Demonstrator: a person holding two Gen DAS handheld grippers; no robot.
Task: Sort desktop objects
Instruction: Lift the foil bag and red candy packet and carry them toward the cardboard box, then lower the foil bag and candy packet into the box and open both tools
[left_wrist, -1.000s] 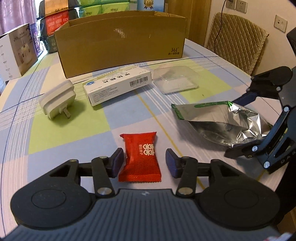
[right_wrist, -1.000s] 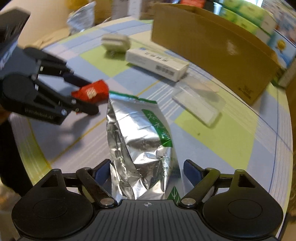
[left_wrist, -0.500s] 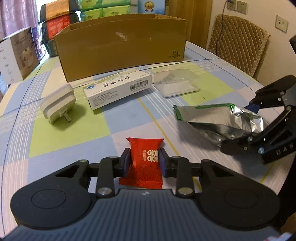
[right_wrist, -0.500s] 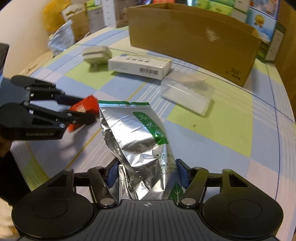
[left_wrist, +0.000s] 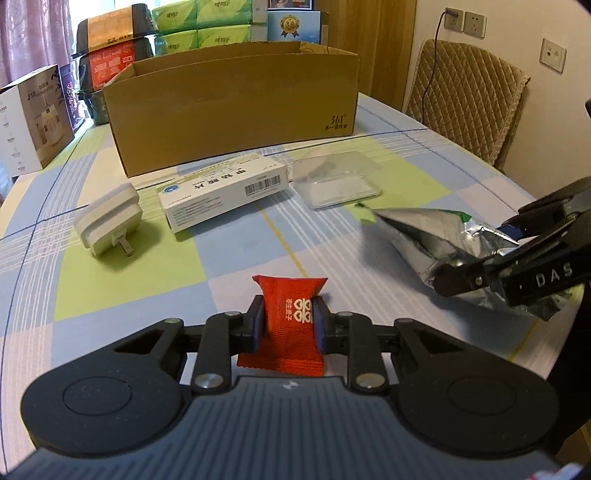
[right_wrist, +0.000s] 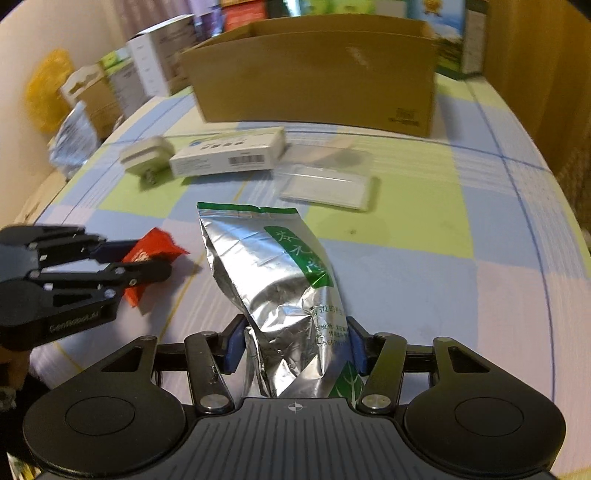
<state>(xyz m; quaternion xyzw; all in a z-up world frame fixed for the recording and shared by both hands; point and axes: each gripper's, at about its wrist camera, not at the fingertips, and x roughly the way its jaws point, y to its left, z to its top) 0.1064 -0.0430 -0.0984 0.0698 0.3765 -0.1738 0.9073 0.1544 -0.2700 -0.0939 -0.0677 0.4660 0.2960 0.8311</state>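
While both grippers are clamped on items, nothing has reached the cardboard box (left_wrist: 236, 110) at the top centre of the left wrist view. Left gripper (left_wrist: 288, 323) pinches a red candy packet (left_wrist: 291, 325) across its waist, low centre of frame; the packet's long axis runs straight away from the camera along the fingers, one crimped end fanning out past the fingertips toward the box, the other end back against the gripper body. In the right wrist view that same packet (right_wrist: 147, 258) sits at left middle, between the black fingers.

Right gripper (right_wrist: 295, 347) squeezes a silver foil pouch (right_wrist: 273, 273) with green print, blue pads pressed into its crumpled lower part, bottom centre of frame. Pouch long axis points forward and slightly left, green-edged sealed top farthest from the camera, aimed at the box. In the left wrist view the pouch (left_wrist: 436, 232) is at right middle, lengthwise left-right, sealed end pointing left.

On the checked tablecloth (left_wrist: 122, 288) in front of the box: white plug adapter (left_wrist: 109, 218) at left, prongs toward the camera; white medicine box (left_wrist: 225, 192) with barcode, long axis roughly left-right; clear plastic case (left_wrist: 336, 177) just right of it.
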